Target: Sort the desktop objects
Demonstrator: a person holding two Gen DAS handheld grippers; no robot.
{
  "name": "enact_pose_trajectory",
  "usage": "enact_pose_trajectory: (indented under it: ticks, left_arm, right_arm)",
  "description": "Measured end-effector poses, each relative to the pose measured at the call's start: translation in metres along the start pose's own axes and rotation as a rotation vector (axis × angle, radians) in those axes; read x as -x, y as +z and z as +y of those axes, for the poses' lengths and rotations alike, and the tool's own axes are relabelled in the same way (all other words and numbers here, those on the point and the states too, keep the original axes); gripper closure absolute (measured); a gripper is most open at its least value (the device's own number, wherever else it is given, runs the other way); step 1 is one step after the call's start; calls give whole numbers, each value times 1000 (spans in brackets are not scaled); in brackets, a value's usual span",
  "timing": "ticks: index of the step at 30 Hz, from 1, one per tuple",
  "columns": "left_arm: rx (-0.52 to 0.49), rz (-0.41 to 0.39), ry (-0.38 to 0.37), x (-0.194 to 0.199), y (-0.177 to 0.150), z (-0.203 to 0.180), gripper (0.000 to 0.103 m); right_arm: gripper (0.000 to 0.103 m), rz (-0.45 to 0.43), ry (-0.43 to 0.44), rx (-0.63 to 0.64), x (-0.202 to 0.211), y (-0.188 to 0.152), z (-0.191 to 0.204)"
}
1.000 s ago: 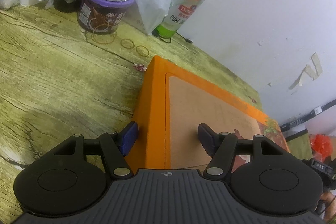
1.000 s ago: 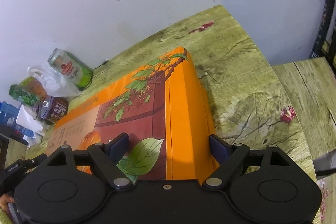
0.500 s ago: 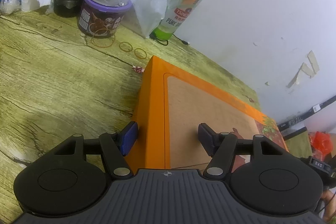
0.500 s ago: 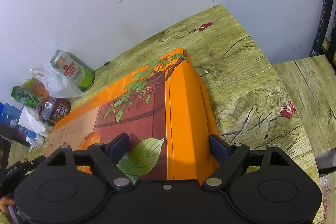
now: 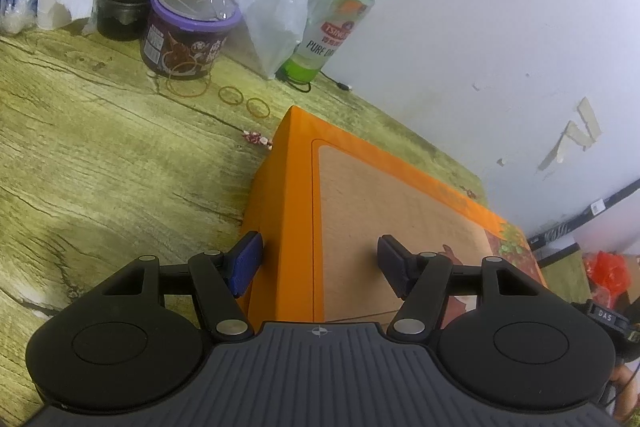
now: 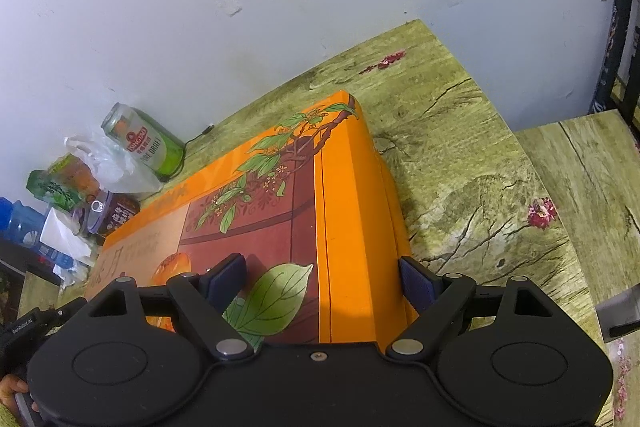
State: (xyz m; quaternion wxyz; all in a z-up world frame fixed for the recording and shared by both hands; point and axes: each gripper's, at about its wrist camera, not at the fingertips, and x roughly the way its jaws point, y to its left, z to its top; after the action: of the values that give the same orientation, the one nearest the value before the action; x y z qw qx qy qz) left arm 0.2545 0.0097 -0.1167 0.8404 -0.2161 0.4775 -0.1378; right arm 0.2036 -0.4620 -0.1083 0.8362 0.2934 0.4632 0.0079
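Observation:
A long orange box (image 5: pixel 400 195) with a leaf and fruit print (image 6: pixel 280 187) lies across the wood-grain table (image 5: pixel 100 167). My left gripper (image 5: pixel 318 263) straddles its left end. One blue pad (image 5: pixel 244 263) presses the end wall and the other rests on the top face. My right gripper (image 6: pixel 320 283) holds the opposite end the same way, with one pad (image 6: pixel 416 283) against the right end wall. Both are shut on the box. A second orange edge (image 6: pixel 394 195) shows below the box's right side.
Against the white wall stand a green beer can (image 5: pixel 336 31), a purple-lidded jar (image 5: pixel 188 35), a dark glass jar (image 5: pixel 128 3), a plastic bag (image 5: pixel 272 15) and paper packs. Several rubber bands (image 5: pixel 232 95) lie by the jar. A lower table (image 6: pixel 580 167) adjoins on the right.
The box keeps its place between both pairs of fingers, while the table, can and jar behind it have slipped slightly downward in both views.

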Motion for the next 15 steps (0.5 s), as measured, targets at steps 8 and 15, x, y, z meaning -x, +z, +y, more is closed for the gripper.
enact_pose_trajectory:
  ticks: [8,15]
  left_arm:
    - [1,0,5,6,-2,-1,39]
    - [-17,5,3,7,-4,-6,39]
  right_arm:
    - [22,-4,6,7,4,-2,2]
    - [22,-4,4,-16,7,-7,-5]
